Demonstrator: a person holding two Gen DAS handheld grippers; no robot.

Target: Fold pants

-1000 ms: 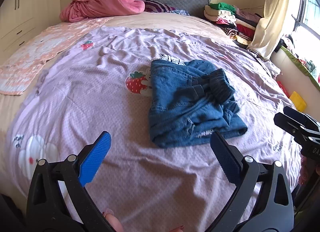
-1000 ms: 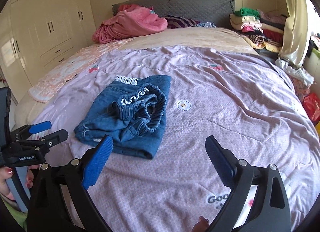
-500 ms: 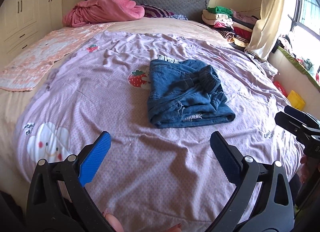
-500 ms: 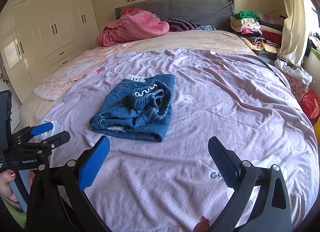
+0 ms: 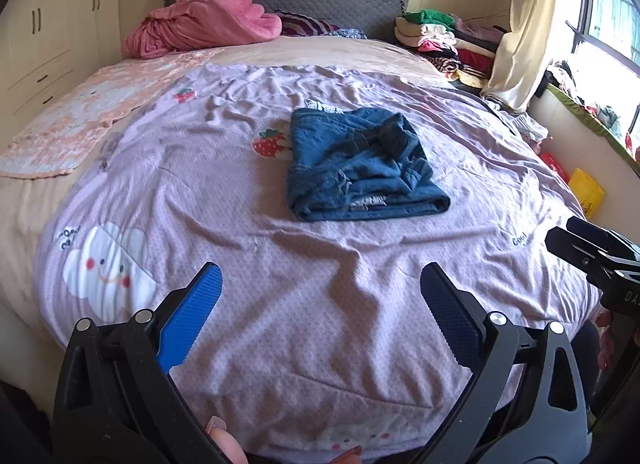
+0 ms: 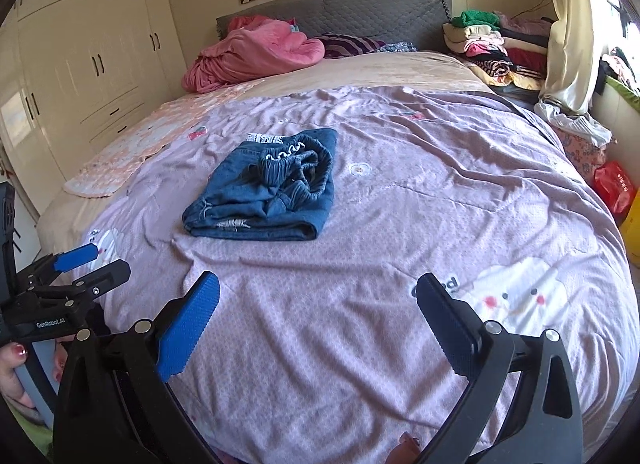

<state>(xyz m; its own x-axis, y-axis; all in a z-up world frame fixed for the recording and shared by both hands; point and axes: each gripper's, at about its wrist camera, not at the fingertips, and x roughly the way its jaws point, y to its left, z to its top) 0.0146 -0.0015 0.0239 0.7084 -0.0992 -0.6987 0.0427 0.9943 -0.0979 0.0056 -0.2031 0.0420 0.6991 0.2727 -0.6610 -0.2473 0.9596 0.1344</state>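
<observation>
Left tongs (image 5: 320,284): jaws spread wide, nothing between them, held over the near edge of the bed, well short of the pants. Blue pad (image 5: 192,316) on one finger, darker pad on the other.

Right tongs (image 6: 318,292): likewise spread and empty, alongside the left pair, equally far back.

Pants (image 5: 360,167): blue denim, lying mid-bed as a compact, roughly square bundle. Elastic waistband bunched on top toward the right; frayed hem showing at the near edge. Touched by neither pair.

Sheet (image 5: 280,304): lilac, cartoon prints, rumpled around the bundle.

Beyond: pink blanket (image 5: 200,23) at the headboard; stack of folded clothes (image 5: 440,35) at the far right corner.

Status, by judgement: folding looks essentially finished. The bundle is small and layered, though the top is lumpy. Remaining, at most, a smoothing press or a tuck of the waistband.
</observation>
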